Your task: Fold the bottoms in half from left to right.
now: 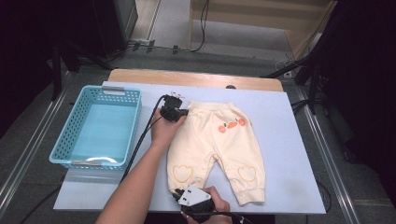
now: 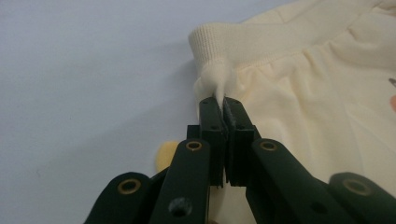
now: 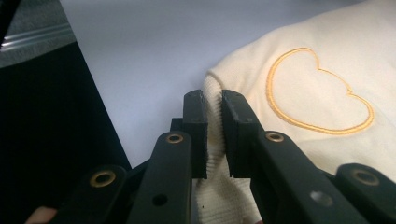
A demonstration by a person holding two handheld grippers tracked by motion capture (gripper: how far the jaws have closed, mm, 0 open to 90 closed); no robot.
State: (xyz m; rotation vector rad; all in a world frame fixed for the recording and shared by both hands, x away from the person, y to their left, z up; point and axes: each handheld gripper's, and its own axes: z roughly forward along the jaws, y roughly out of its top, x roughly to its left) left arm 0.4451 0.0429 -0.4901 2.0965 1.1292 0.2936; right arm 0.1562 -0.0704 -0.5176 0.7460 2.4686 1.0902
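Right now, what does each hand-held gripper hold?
Left hand-held gripper: closed on the trousers, beside the waistband.
Right hand-held gripper: closed on a leg cuff.

the trousers (image 1: 215, 140) were made of soft matt cream cloth with ribbed cuffs; the basket (image 1: 74, 126) was of perforated glossy plastic; the table (image 1: 289, 154) was surfaced smooth and matt.

The high view looks forward and down over the whole worktop (image 1: 280, 140) from above. Each gripper view rides close behind its own tongs, facing along them. All three share the cream trousers (image 1: 215, 144) by the tongs.
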